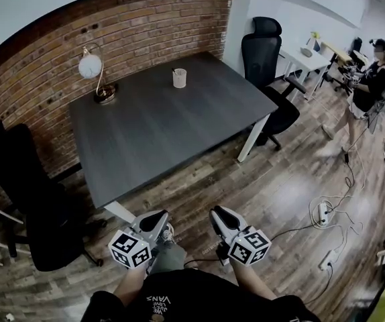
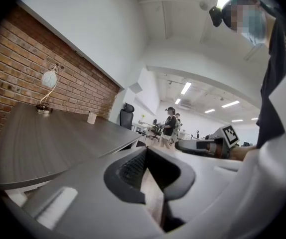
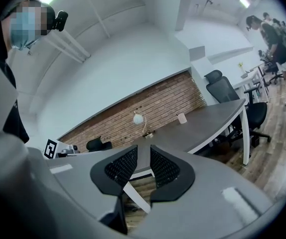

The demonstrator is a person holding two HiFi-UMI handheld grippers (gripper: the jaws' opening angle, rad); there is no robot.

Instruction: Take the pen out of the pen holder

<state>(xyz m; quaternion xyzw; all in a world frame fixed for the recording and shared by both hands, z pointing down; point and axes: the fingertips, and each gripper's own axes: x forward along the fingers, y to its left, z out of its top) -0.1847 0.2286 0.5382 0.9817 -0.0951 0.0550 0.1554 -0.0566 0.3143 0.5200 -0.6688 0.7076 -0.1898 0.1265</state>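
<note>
A pale pen holder [image 1: 179, 78] stands far back on the dark grey table [image 1: 159, 133], with a dark pen [image 1: 174, 70] sticking out of it. The holder also appears small in the left gripper view [image 2: 91, 118] and the right gripper view [image 3: 182, 118]. Both grippers hang low in front of the person's body, well short of the table. The left gripper [image 1: 155, 221] [image 2: 147, 153] has its jaws drawn together to a narrow slit, nothing between them. The right gripper [image 1: 219, 218] [image 3: 144, 151] looks the same, empty.
A globe desk lamp [image 1: 92, 66] stands at the table's back left by the brick wall. Black office chairs sit left [image 1: 31, 200] and right [image 1: 263, 52] of the table. Cables and a power strip [image 1: 323, 213] lie on the wood floor. People [image 1: 370, 79] stand at the far right.
</note>
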